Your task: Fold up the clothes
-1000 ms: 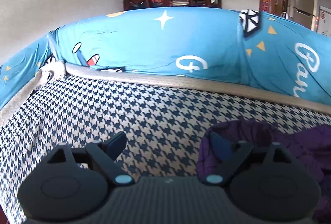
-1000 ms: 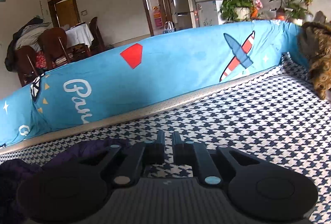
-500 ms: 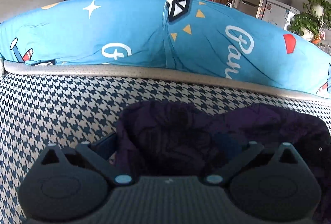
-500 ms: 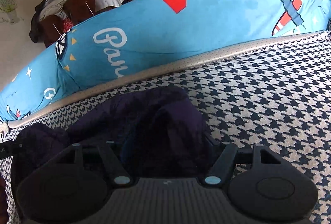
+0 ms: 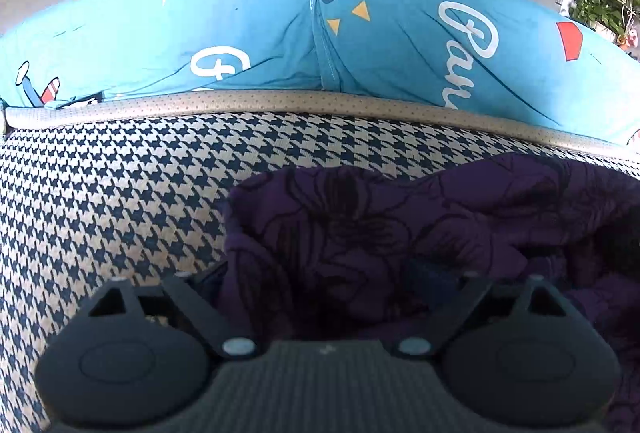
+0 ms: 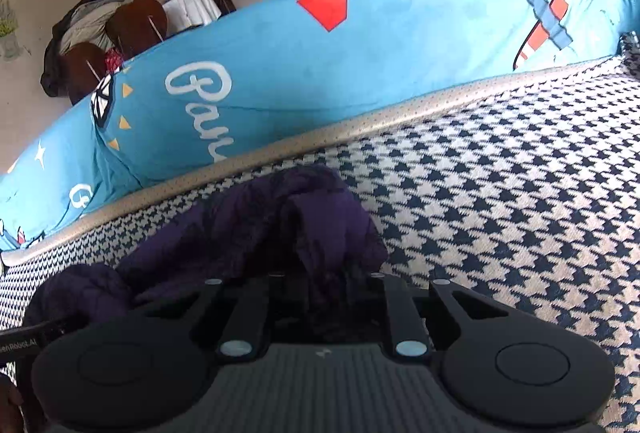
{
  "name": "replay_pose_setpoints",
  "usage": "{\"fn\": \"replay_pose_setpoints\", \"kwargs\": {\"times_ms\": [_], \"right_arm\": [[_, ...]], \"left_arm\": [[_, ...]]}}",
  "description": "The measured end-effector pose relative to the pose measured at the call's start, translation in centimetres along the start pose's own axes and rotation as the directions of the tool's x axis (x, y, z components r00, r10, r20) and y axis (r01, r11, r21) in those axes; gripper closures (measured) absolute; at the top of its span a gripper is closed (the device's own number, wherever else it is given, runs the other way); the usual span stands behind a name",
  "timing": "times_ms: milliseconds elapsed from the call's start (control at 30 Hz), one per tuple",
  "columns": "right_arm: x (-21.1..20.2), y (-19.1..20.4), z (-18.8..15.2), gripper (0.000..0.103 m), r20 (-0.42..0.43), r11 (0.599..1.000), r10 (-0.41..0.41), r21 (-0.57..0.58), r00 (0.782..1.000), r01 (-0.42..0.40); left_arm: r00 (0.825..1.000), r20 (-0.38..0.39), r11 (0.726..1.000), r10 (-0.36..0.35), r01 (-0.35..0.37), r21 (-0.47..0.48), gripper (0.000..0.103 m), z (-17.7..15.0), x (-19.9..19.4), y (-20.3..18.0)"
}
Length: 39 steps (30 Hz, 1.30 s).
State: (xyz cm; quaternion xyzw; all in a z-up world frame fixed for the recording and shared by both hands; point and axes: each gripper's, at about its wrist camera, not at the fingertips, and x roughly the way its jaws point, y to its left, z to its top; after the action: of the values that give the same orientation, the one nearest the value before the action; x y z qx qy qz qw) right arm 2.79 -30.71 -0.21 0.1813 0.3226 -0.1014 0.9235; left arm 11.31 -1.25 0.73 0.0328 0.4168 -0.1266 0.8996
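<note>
Purple floral-print crumpled garment [image 5: 392, 233] is bunching at lower centre; left gripper [image 5: 324, 285] is spreading wide around it, right gripper [image 6: 324, 293] is pinching its fold.

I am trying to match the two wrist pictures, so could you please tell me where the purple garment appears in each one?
Left wrist view: the purple garment fills the lower right, bunched between the open fingers of the left hand-held gripper.
Right wrist view: it lies lower left of centre, running into the right hand-held gripper.
Shared landmark: the white "Pan" lettering on the blue cushion.
</note>
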Motion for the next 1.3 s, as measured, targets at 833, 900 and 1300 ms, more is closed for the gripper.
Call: {"fn": "replay_pose_setpoints", "kwargs": {"times_ms": [833, 900, 1300], "right_arm": [[-9.6, -6.4, 3.8, 0.089, 0.271, 0.923, -0.369, 0.217, 0.889, 0.317], [-9.7, -7.9, 3.9, 0.089, 0.222, 0.908, -0.394, 0.243, 0.892, 0.341], [-10.1, -10.6, 2.1, 0.056, 0.041, 0.93, -0.355, 0.121, 0.934, 0.348]], "left_arm": [[0.989, 0.089, 0.99, 0.115, -0.107, -0.09, 0.038, 1.6, -2.6, 2.2], [0.986, 0.091, 0.987, 0.14, -0.132, -0.09, 0.039, 1.6, -2.7, 2.1], [0.994, 0.105, 0.998, 0.026, -0.019, -0.066, 0.019, 1.3, -4.2, 0.7]]}}
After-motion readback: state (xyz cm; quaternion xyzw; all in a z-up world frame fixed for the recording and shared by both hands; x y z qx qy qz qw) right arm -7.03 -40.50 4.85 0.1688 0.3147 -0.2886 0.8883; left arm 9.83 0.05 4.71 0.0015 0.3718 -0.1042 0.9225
